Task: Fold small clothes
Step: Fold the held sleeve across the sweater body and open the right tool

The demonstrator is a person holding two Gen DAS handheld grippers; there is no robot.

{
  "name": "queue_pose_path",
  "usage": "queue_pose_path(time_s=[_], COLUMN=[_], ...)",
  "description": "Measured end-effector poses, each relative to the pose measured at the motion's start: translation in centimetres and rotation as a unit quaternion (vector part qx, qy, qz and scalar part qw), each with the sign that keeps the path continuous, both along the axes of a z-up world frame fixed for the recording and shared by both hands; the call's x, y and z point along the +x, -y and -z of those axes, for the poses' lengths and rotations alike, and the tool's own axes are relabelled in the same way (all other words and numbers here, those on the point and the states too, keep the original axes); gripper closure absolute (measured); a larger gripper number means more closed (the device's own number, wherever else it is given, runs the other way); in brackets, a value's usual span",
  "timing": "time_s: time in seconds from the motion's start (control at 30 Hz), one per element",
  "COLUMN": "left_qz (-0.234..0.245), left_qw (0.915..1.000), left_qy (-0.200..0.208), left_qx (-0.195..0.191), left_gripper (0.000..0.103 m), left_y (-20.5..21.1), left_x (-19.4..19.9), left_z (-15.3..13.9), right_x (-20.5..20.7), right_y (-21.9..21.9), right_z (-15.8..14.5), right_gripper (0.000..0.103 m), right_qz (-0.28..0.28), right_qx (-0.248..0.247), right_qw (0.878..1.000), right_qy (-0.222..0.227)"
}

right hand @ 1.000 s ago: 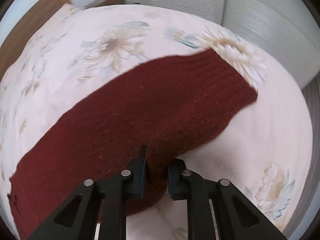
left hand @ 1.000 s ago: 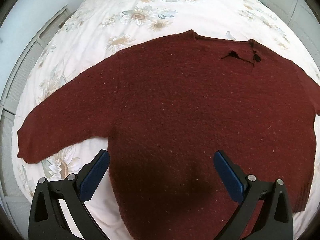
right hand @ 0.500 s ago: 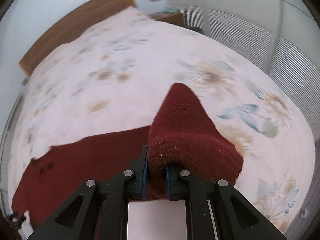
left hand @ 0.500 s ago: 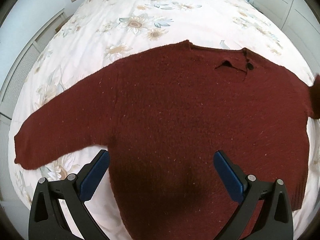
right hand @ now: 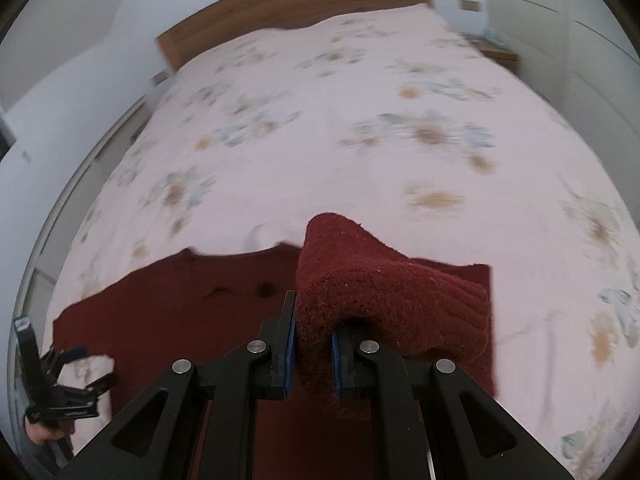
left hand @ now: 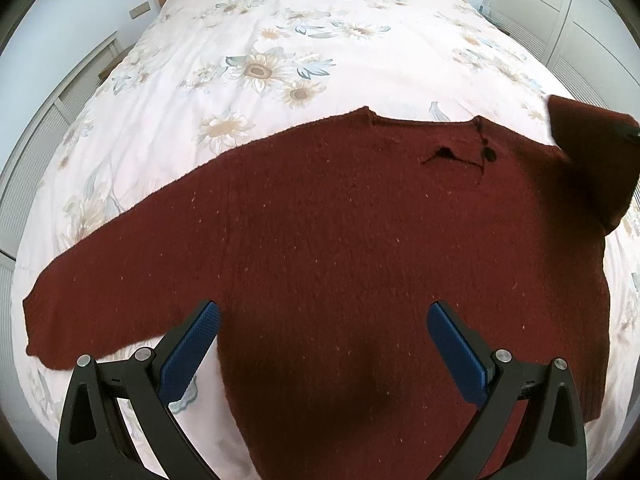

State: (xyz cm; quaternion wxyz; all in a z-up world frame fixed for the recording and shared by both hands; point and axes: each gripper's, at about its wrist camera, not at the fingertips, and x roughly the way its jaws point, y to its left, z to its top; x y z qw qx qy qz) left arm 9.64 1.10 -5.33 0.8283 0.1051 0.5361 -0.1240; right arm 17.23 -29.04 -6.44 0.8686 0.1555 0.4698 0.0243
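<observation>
Dark red knitted sweater (left hand: 320, 232) spread flat on a bed (left hand: 304, 12), on a pale duvet printed with sunflowers. Neckline toward the wooden headboard (right hand: 288, 12), hem toward the camera. Small dark button (left hand: 489, 155) and a short slit near the collar, right of centre.

Left tool (left hand: 323, 344) above the lower body of the sweater, pointing steeply down. Blue pads (left hand: 192, 344) spread wide, one over the sweater's edge by the armpit, the other over the body. Nothing between them, no contact with the fabric. Dark shadow on the knit between the fingers.

Left sleeve (left hand: 112, 292) stretched out flat toward the bed's left edge, cuff lying on the duvet.

Right tool (right hand: 312, 344) pinching the right sleeve (right hand: 384, 292): pads pressed close on a fold of thick knit, ribbed cuff draped over the right finger and hanging down beside it. Sleeve lifted off the duvet and raised over the sweater's shoulder; in the left wrist view, seen as a dark red hump (left hand: 592, 160) standing up at the far right edge, above the shoulder.

Right wrist view blurred across the duvet; sweater body visible below the held sleeve, collar and button just left of the tool. Left tool also in that view at the lower left edge, a hand (right hand: 40, 434) gripping its handle.

White panelled wardrobe doors (left hand: 560, 4) along the right of the bed.
</observation>
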Motion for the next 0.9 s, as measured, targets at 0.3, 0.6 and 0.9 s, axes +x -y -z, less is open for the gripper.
queue_pose_path(time_s=[0.3,0.6,0.9], left_qz=[-0.01,-0.011,-0.003], left_qw=[0.9999,0.9996,0.9994], left_qy=[-0.004,-0.023,-0.028], left_qx=[0.002,0.009,0.02], left_gripper=[0.001,0.001,0.001], left_y=[-0.8,-1.0,-0.6], left_x=[2.1,2.3,2.3], left_z=[0.8,2.5,2.9], right_x=[2.7,2.3,0.5], right_y=[-8.2,-9.2,-8.6], right_z=[3.8,11.4,10.8], right_gripper=[0.09,0.077,0.023], right_qz=[-0.061,-0.053,-0.069], right_qx=[0.03,-0.026,-0.076], right_qw=[0.997,0.99,0.986], right_qy=[-0.036,-0.124,-0.132])
